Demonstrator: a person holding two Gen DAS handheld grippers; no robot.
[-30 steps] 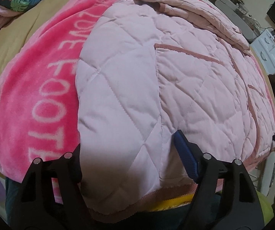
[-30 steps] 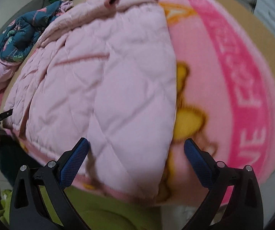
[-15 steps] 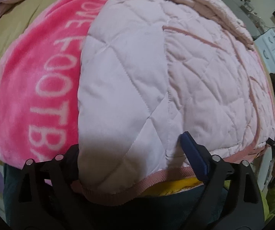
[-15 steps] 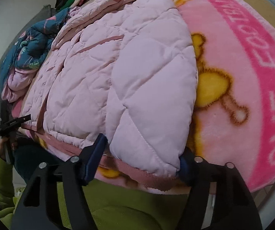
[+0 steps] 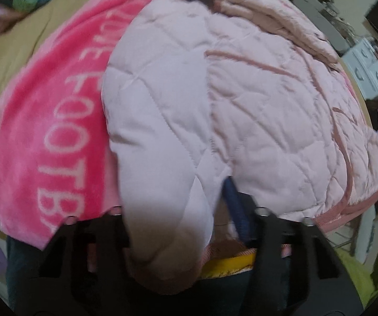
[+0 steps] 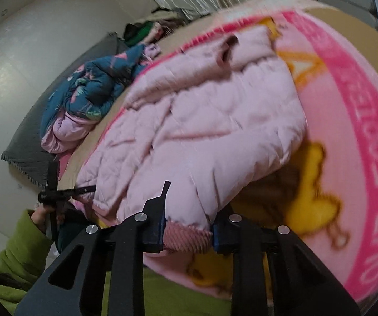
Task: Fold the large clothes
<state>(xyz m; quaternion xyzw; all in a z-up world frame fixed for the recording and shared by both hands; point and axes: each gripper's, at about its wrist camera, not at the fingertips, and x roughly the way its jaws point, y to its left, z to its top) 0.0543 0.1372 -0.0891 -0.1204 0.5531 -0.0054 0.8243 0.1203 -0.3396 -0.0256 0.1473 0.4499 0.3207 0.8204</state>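
A pale pink quilted jacket [image 5: 241, 110] lies on a pink blanket on the bed and shows in both wrist views [image 6: 215, 137]. My left gripper [image 5: 178, 205] is shut on the jacket's near hem corner, with cloth bunched between its fingers. My right gripper [image 6: 189, 231] is shut on the ribbed pink hem [image 6: 186, 239] at the other near corner and holds it lifted off the blanket. The left gripper also shows far left in the right wrist view [image 6: 65, 192].
The pink blanket [image 5: 57, 121] with white lettering and yellow figures [image 6: 310, 197] covers the tan bed. A blue patterned quilt [image 6: 88, 97] lies bunched at the bed's far side. White drawers [image 5: 370, 73] stand at the right. My green sleeve [image 6: 17, 250] is near.
Both grippers have closed on the jacket's near hem. The right one has raised its corner off the blanket and the jacket bunches up; the left corner has lifted too.
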